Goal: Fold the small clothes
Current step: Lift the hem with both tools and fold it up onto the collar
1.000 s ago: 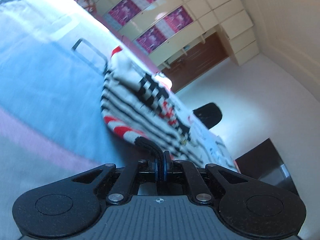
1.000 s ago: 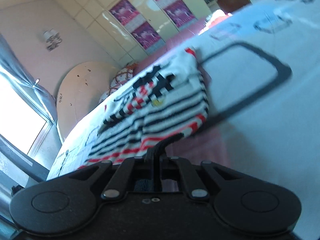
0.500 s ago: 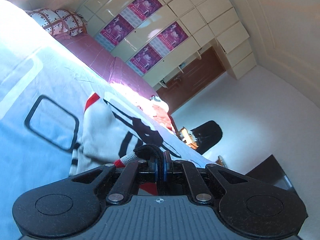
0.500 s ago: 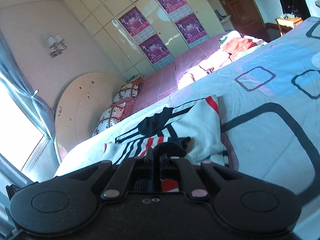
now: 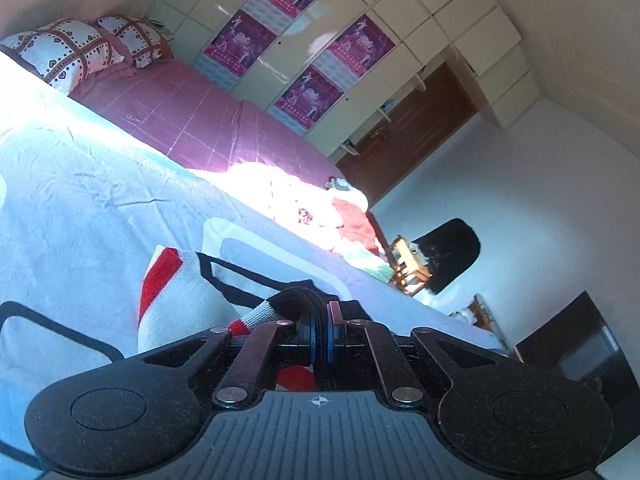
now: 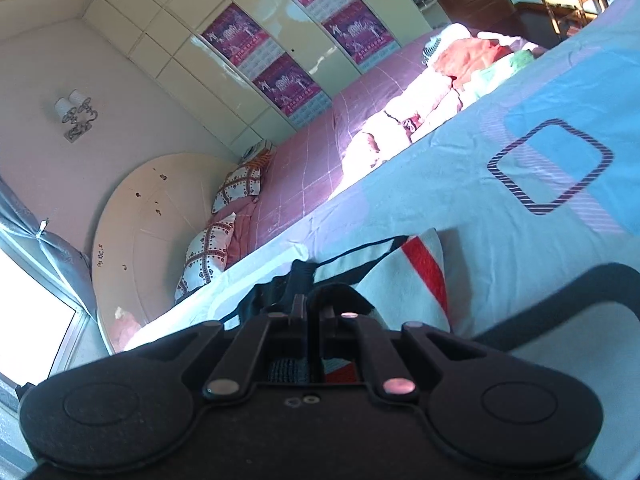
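Note:
A small white knit garment with red and black stripes lies on the light blue bedsheet (image 5: 80,208). In the left wrist view the striped garment (image 5: 180,296) bunches just ahead of my left gripper (image 5: 320,312), which is shut on its black-edged hem. In the right wrist view the same striped garment (image 6: 408,276) shows a red band at its right edge, and my right gripper (image 6: 316,300) is shut on a dark fold of it. Most of the garment is hidden below both grippers.
Beyond the blue sheet (image 6: 520,184) lies a pink quilt (image 5: 192,120) with patterned pillows (image 5: 68,52) and a heap of clothes (image 5: 320,212). A cream wardrobe with purple posters (image 6: 288,76) lines the far wall. A small wooden stand (image 5: 408,268) stands past the bed.
Both grippers have carried the gripped edge across the bed over the garment. The wide striped front seen a second ago is now folded under, with only a small bunched part showing.

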A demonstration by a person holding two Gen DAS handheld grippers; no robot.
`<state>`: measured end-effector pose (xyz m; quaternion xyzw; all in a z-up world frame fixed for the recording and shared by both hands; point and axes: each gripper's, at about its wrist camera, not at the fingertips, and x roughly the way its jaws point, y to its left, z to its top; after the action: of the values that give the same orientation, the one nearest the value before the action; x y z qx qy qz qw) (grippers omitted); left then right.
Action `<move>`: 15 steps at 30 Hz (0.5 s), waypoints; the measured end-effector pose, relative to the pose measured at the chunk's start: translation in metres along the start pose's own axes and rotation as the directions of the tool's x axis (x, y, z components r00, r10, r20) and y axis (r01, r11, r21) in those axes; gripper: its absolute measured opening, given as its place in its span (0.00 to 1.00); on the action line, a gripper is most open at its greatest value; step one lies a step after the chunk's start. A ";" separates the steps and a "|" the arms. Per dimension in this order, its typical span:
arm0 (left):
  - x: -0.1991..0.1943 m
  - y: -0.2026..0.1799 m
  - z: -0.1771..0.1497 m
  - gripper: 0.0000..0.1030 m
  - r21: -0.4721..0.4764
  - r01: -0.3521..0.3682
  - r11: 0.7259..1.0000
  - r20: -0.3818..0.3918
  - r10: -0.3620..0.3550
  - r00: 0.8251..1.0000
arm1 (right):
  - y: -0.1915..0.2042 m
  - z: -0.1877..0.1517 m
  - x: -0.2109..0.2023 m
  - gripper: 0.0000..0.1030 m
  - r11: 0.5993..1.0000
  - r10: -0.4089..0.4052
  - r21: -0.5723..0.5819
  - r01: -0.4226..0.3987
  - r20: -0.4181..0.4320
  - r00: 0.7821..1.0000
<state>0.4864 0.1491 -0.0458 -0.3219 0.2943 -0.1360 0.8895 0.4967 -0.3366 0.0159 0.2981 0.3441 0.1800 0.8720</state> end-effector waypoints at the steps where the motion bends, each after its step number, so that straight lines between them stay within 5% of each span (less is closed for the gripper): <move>1: 0.009 0.004 0.001 0.04 -0.003 -0.018 1.000 -0.011 0.018 1.000 | -0.004 0.004 0.010 0.06 1.000 0.000 0.005 0.000 -0.011 1.000; 7: 0.071 0.043 -0.002 0.05 -0.097 -0.134 0.986 -0.118 0.122 0.985 | -0.037 0.007 0.085 0.12 0.997 -0.049 0.058 0.057 -0.125 0.991; 9: 0.075 0.050 -0.009 0.16 -0.121 -0.116 0.986 -0.111 0.102 0.989 | -0.047 0.006 0.090 0.14 0.995 -0.023 0.092 0.032 -0.100 0.995; 11: 0.068 0.050 -0.015 0.50 -0.119 -0.050 0.992 -0.060 0.043 0.997 | -0.049 0.006 0.084 0.28 0.995 0.004 0.102 0.003 -0.073 0.997; 12: 0.063 0.049 -0.017 0.57 -0.112 -0.031 0.993 -0.031 0.028 0.999 | -0.047 0.005 0.079 0.35 0.996 0.004 0.086 0.001 -0.054 0.999; 13: 0.061 0.049 -0.018 0.66 -0.101 -0.019 0.995 -0.012 0.018 1.000 | -0.044 0.005 0.073 0.58 0.998 -0.005 0.060 0.006 -0.024 1.000; 14: 0.061 0.050 -0.017 0.66 -0.091 -0.011 0.996 -0.004 0.011 1.000 | -0.043 0.007 0.069 0.69 0.999 -0.027 0.031 0.027 0.006 1.000; 15: 0.061 0.050 -0.016 0.66 -0.078 -0.017 0.997 -0.002 0.017 1.000 | -0.041 0.008 0.066 0.68 0.999 -0.043 0.004 0.043 0.020 0.999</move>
<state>0.5271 0.1526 -0.1149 -0.3539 0.3028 -0.1169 0.8772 0.5535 -0.3369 -0.0385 0.2941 0.3420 0.1574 0.8785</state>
